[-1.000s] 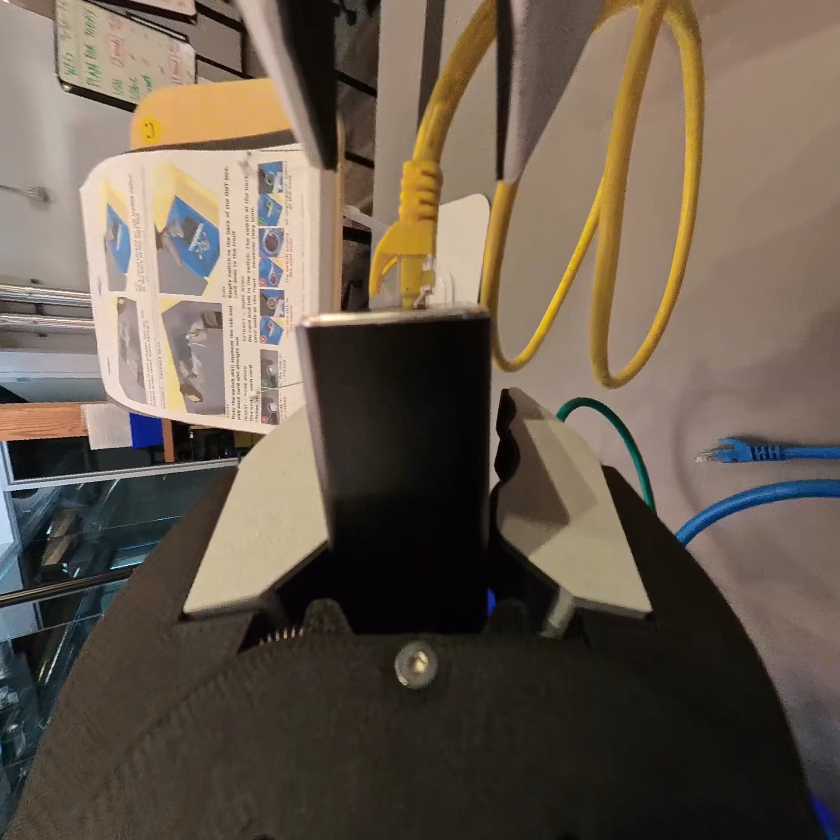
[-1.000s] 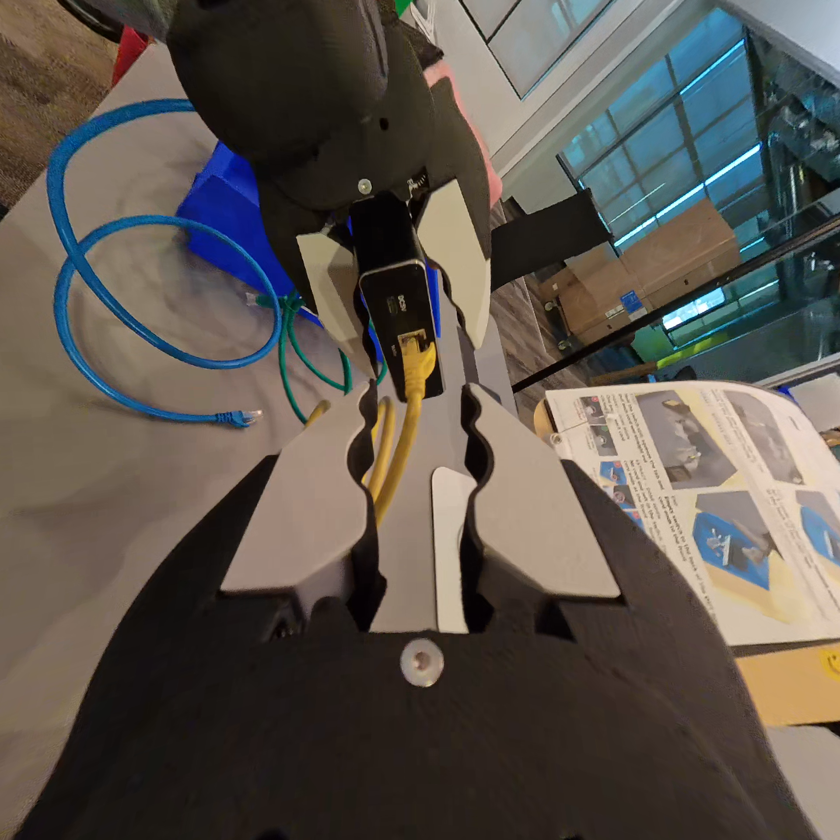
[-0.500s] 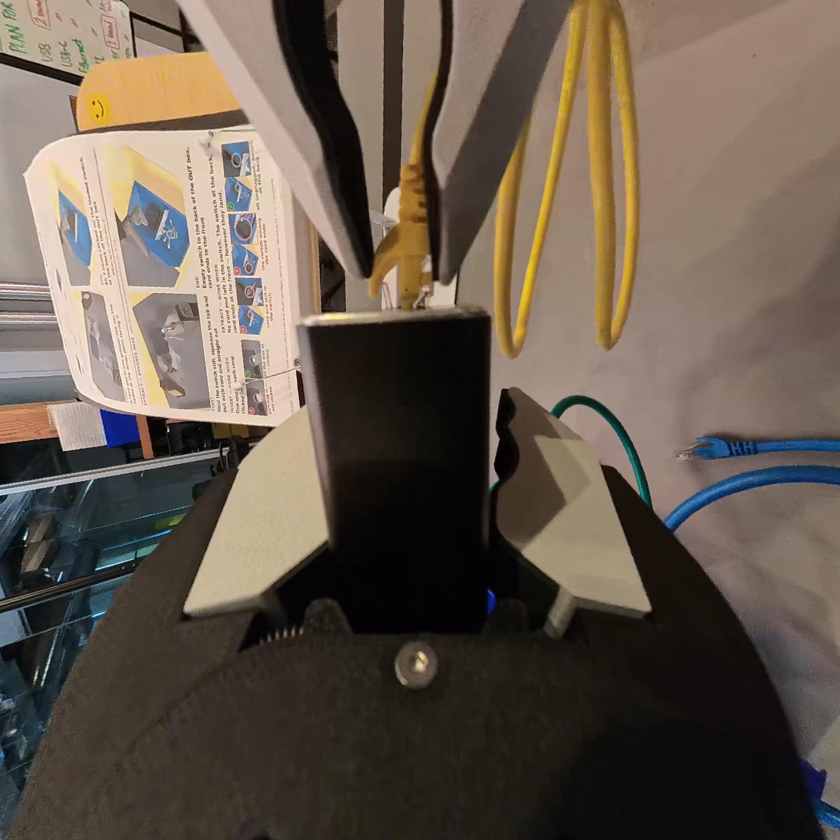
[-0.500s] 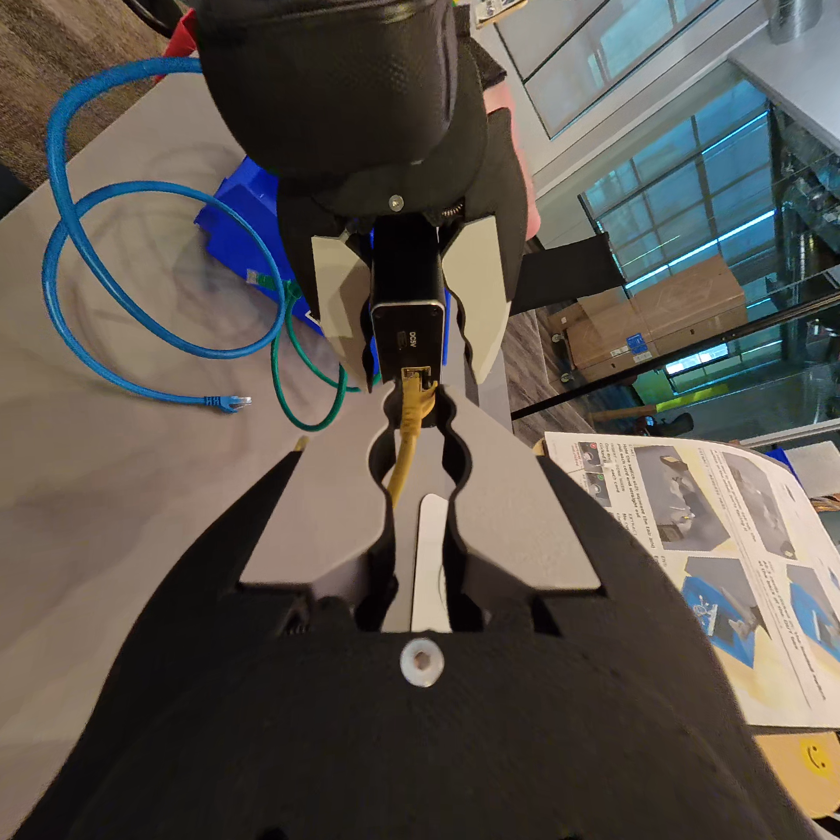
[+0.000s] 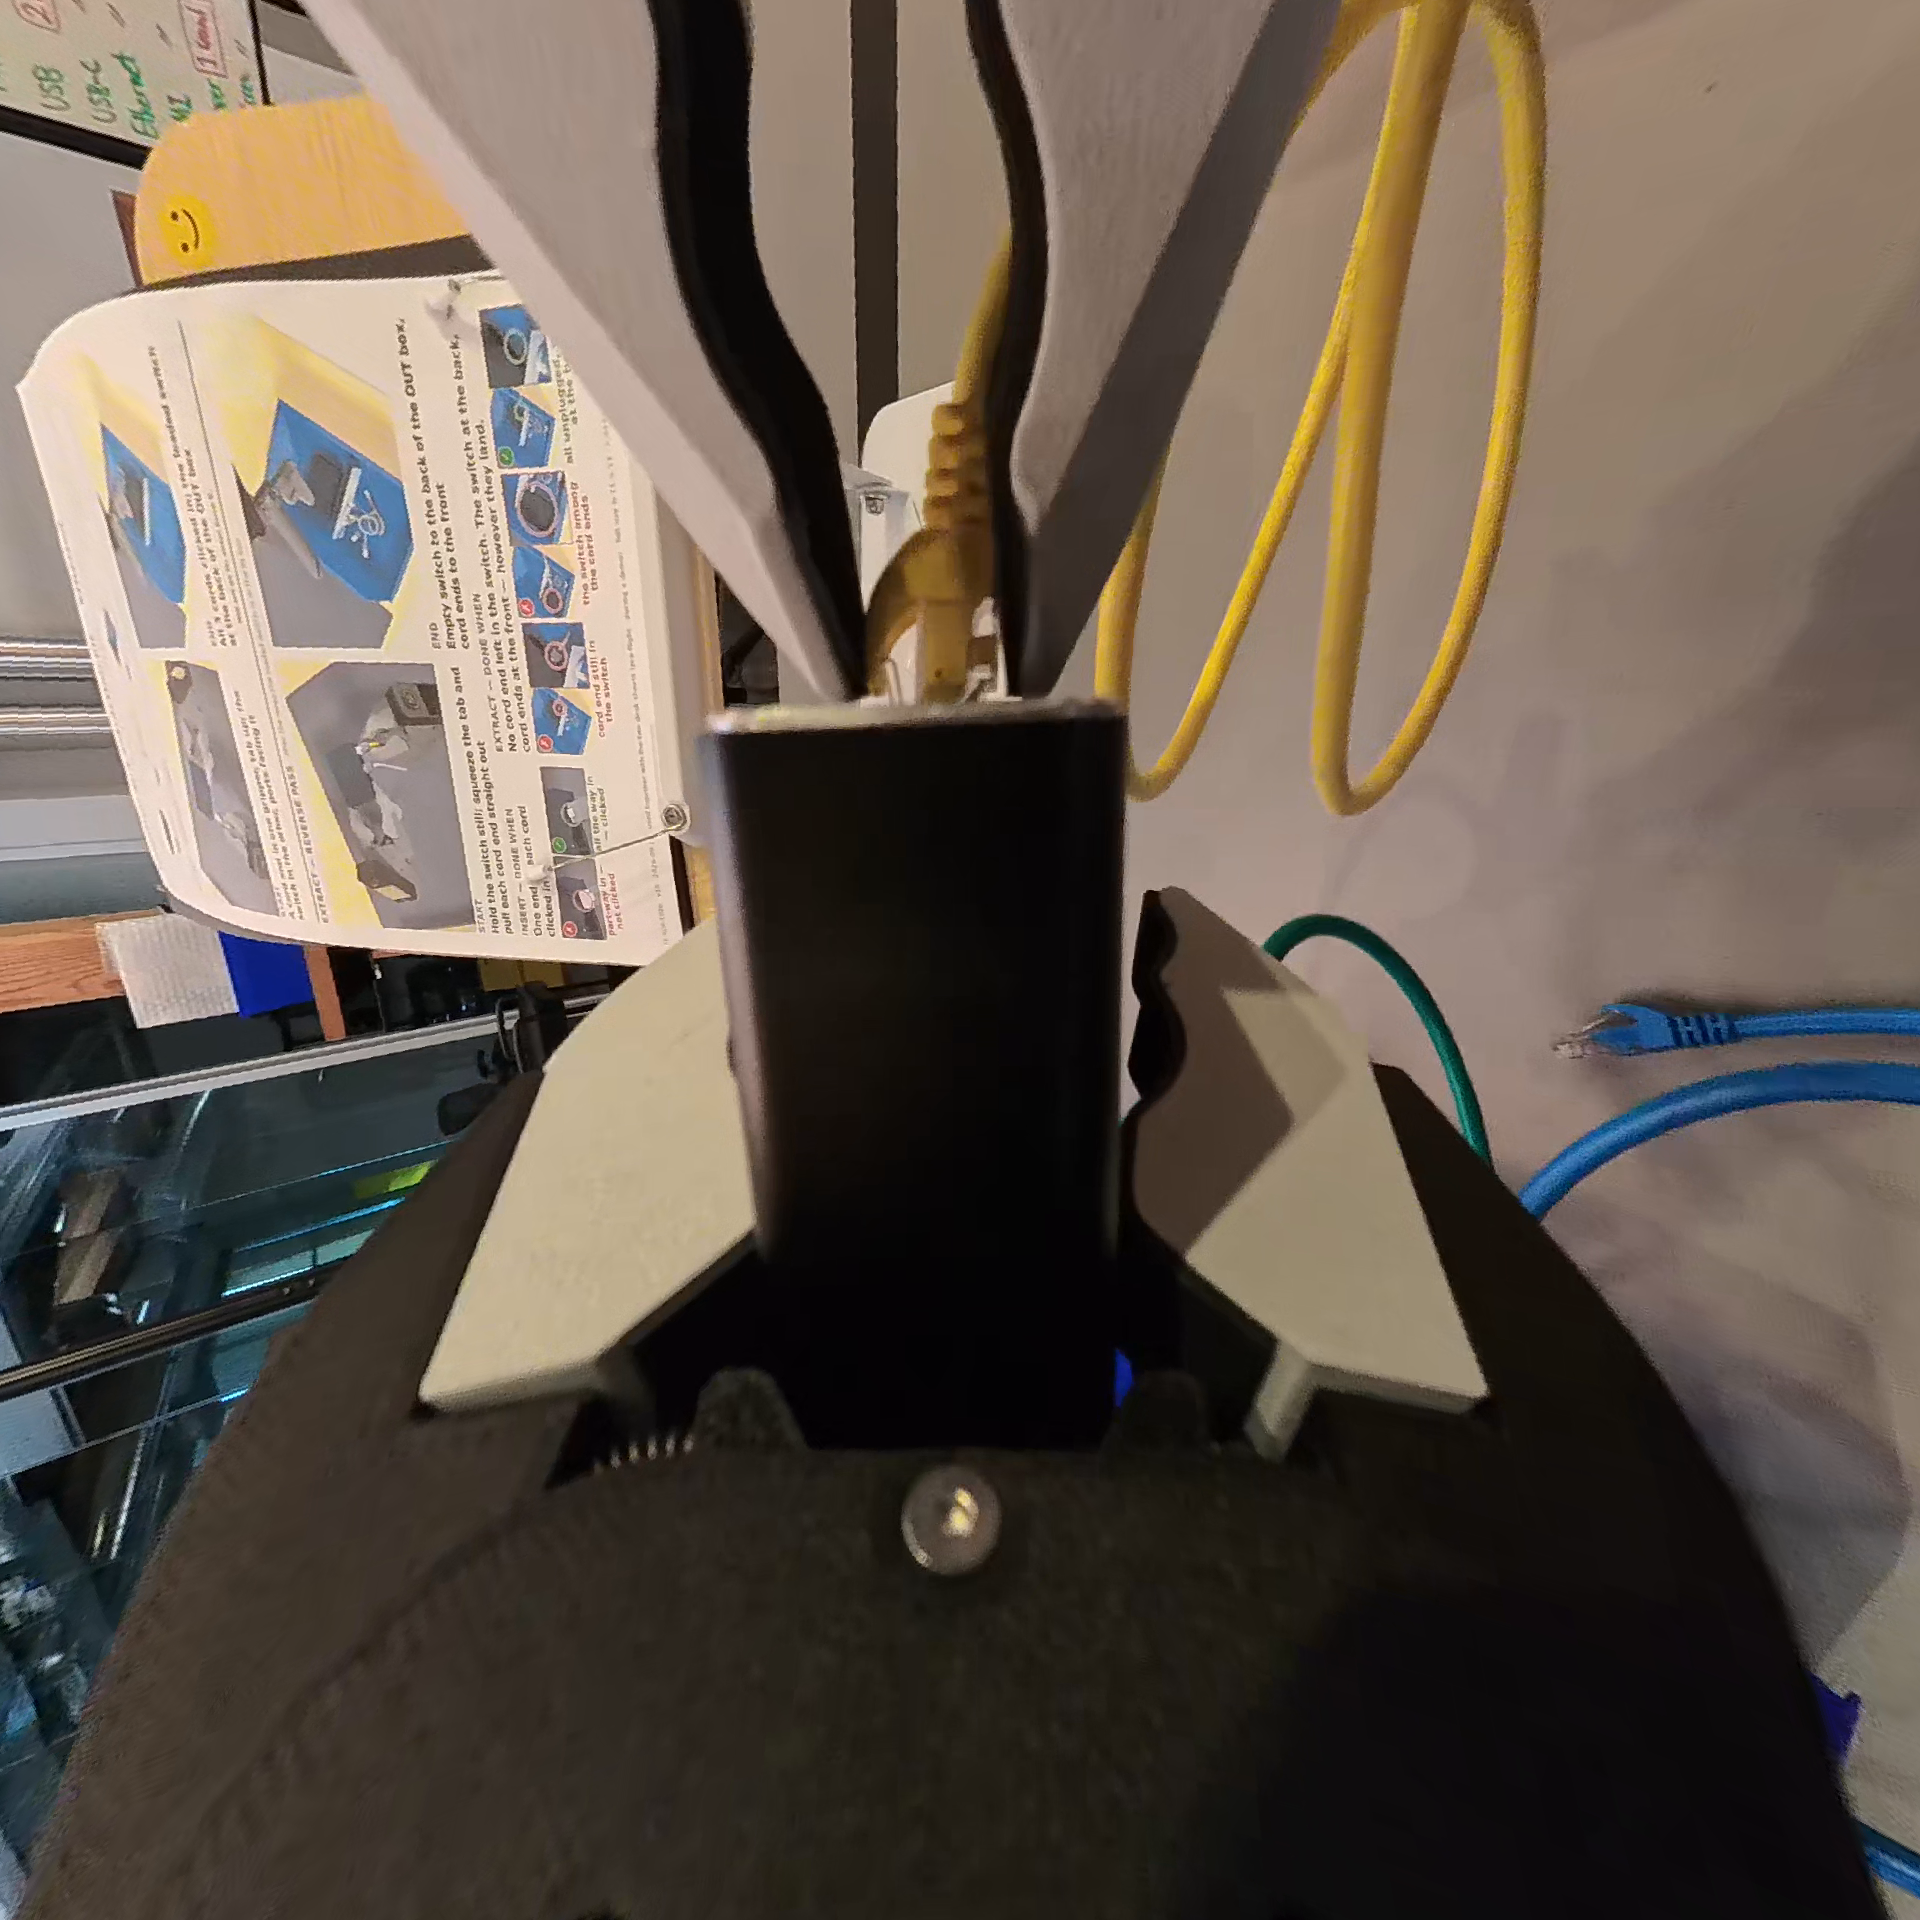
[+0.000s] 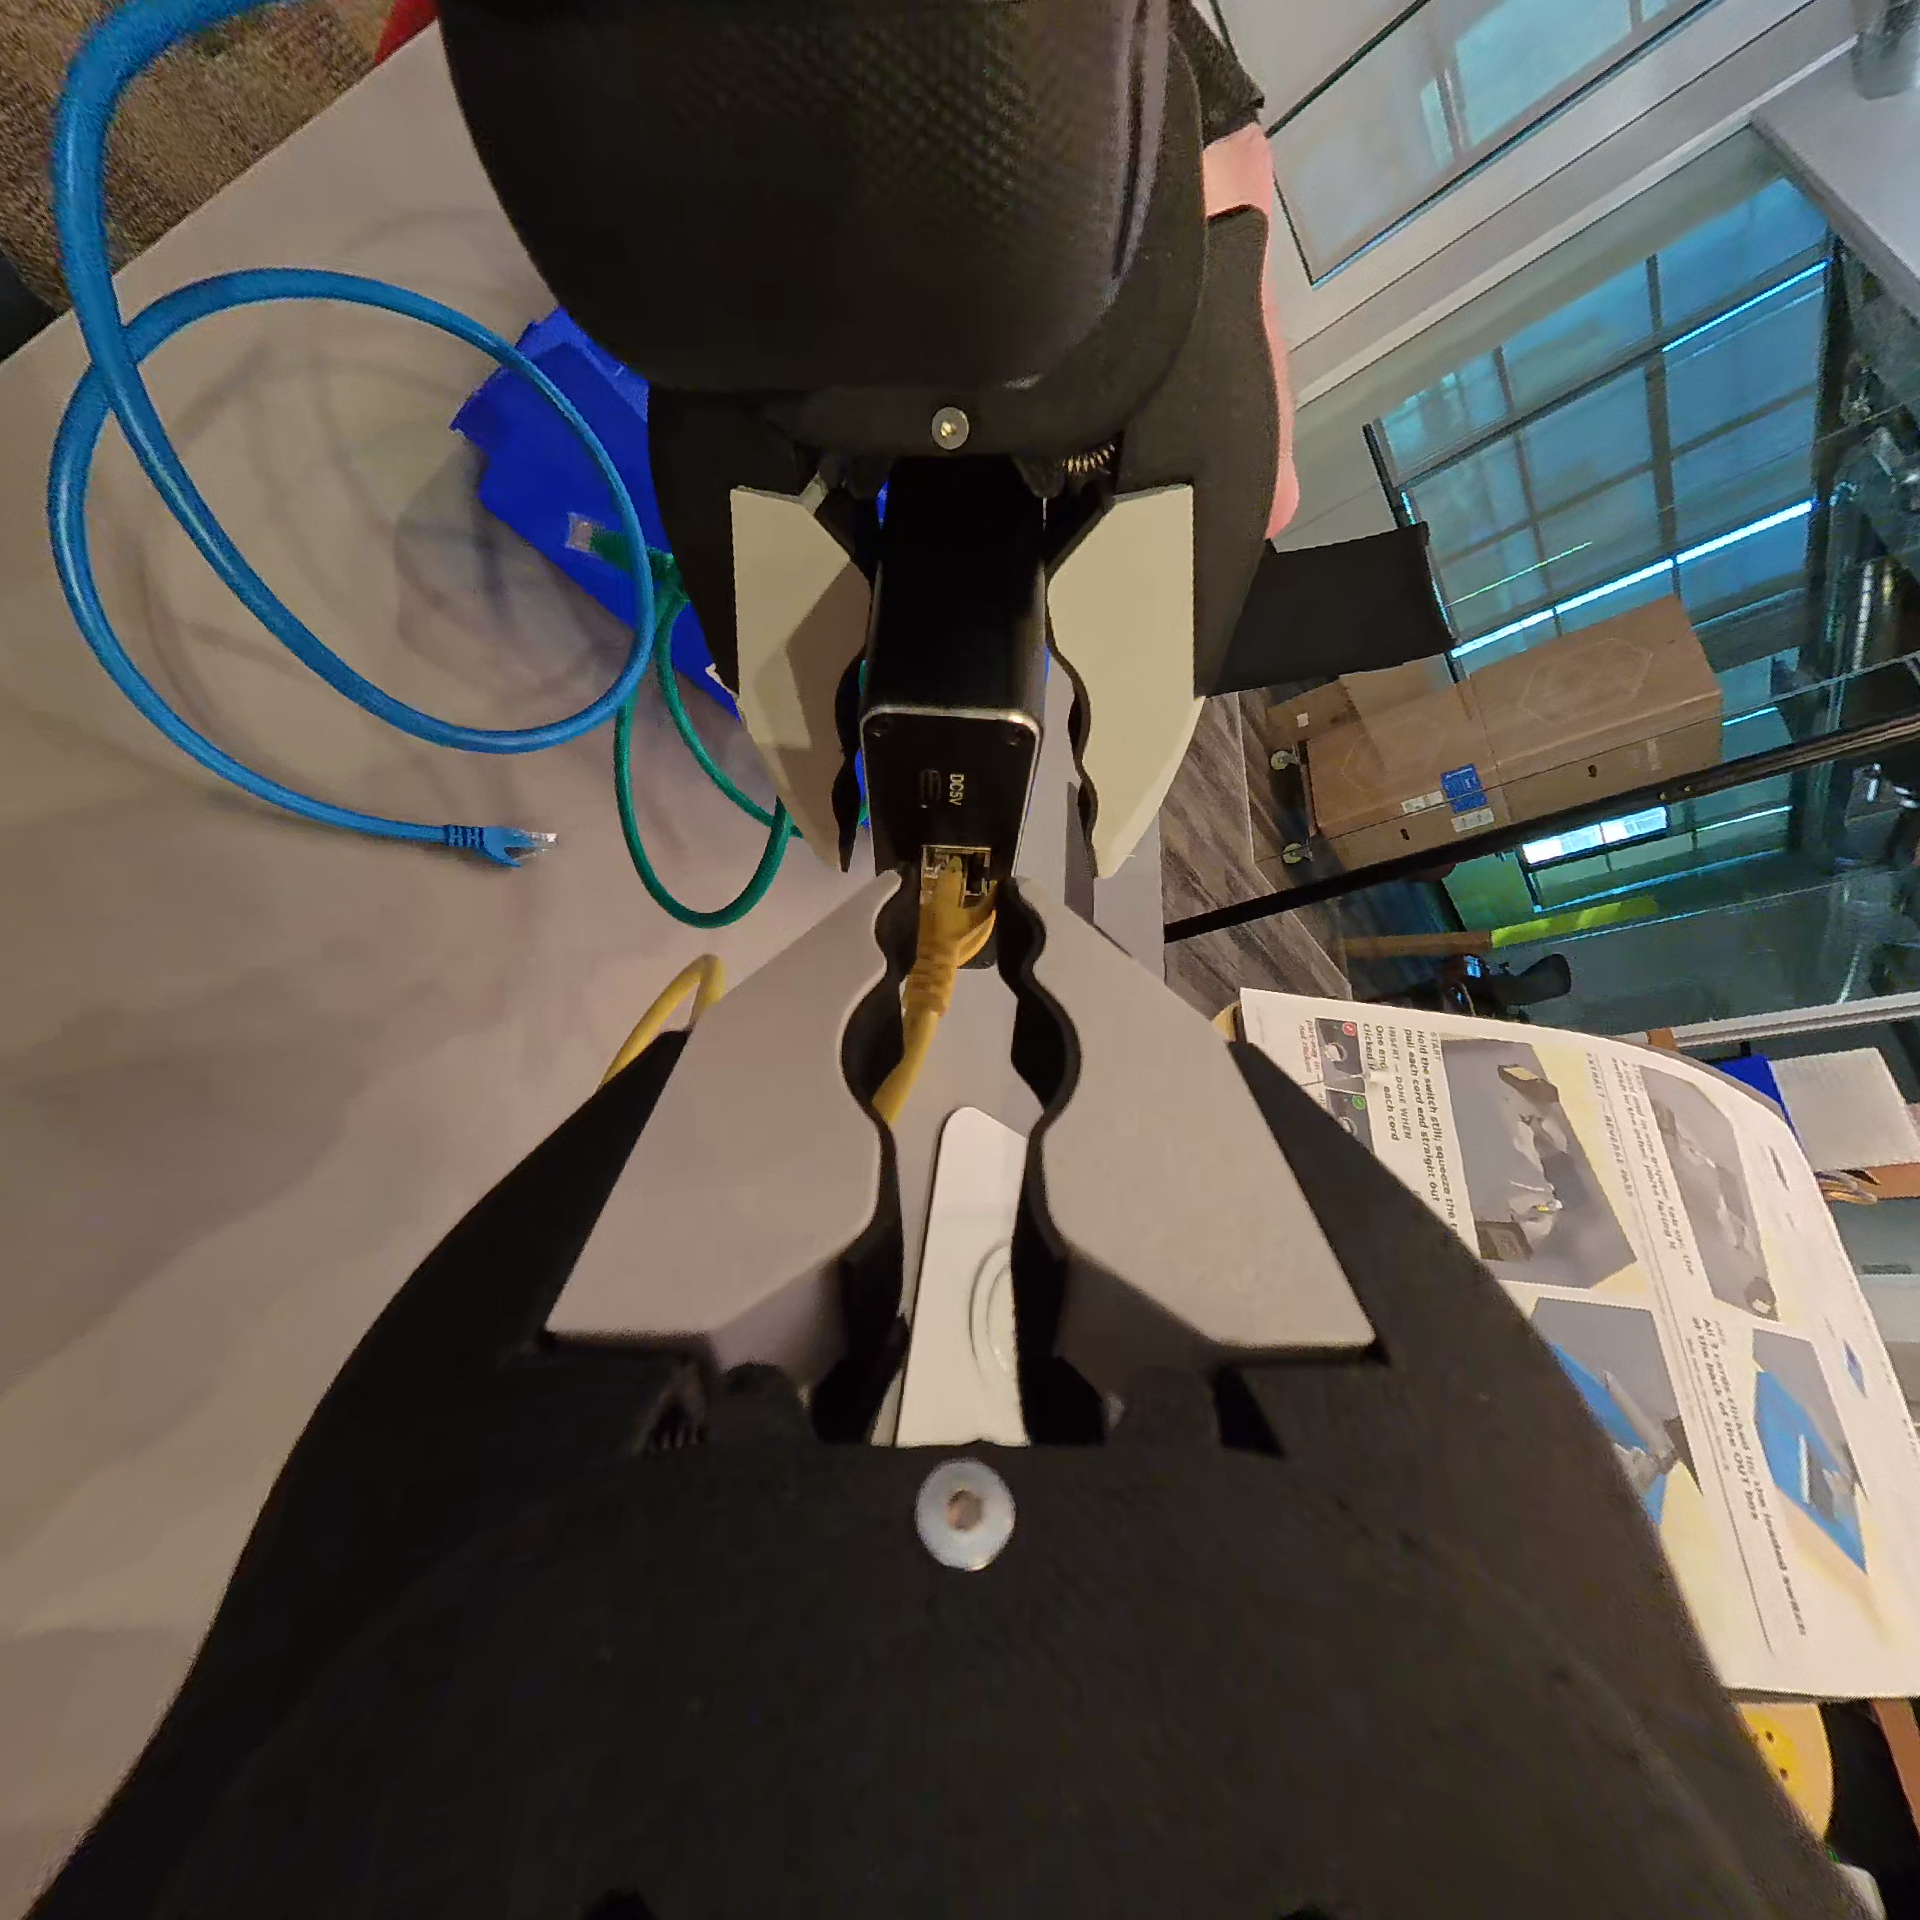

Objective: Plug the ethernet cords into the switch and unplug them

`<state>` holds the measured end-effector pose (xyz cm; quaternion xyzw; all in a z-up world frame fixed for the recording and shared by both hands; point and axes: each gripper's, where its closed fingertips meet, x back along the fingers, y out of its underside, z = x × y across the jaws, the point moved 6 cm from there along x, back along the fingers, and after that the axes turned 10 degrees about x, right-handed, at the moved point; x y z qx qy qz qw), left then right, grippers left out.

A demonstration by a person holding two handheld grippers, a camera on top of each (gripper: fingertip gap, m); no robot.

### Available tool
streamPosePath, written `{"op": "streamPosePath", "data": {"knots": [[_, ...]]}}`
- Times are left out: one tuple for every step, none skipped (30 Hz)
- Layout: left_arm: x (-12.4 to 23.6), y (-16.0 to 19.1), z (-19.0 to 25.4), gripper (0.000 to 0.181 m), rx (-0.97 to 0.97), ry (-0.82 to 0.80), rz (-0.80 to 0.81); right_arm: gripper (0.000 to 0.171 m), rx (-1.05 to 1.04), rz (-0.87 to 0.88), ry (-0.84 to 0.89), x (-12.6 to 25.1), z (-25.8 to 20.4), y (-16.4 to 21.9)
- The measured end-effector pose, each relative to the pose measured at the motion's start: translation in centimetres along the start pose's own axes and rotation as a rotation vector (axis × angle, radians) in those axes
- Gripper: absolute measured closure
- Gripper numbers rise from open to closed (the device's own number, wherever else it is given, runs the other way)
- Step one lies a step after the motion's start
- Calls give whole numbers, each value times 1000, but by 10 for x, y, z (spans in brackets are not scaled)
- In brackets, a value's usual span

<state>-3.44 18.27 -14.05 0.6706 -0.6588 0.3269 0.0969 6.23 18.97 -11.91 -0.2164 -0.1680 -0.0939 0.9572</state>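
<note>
On the grey table [image 6: 260, 1091], the left gripper [image 5: 925, 1039] clamps the switch [image 5: 920, 997]; the right gripper [image 6: 951, 914], narrowly parted, brackets the seated yellow plug [image 6: 943, 914]; the blue cord [image 6: 312, 665] at nine o'clock lies unplugged.

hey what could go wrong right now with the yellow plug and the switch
The right gripper straddles the yellow plug seated in the switch; pulling without pressing its latch may strain the port. The left gripper holds the switch only by its rear, so it could slip. The yellow cord loops could snag.

Soft indoor light, teal window glow, wide-angle bending at edges, slight motion blur, dark near foreground.
</note>
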Motion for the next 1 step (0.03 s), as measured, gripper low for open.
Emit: {"op": "streamPosePath", "data": {"knots": [[0,0,1,115,-2,6,-1,159,2,-3,-12,0,0,0]]}}
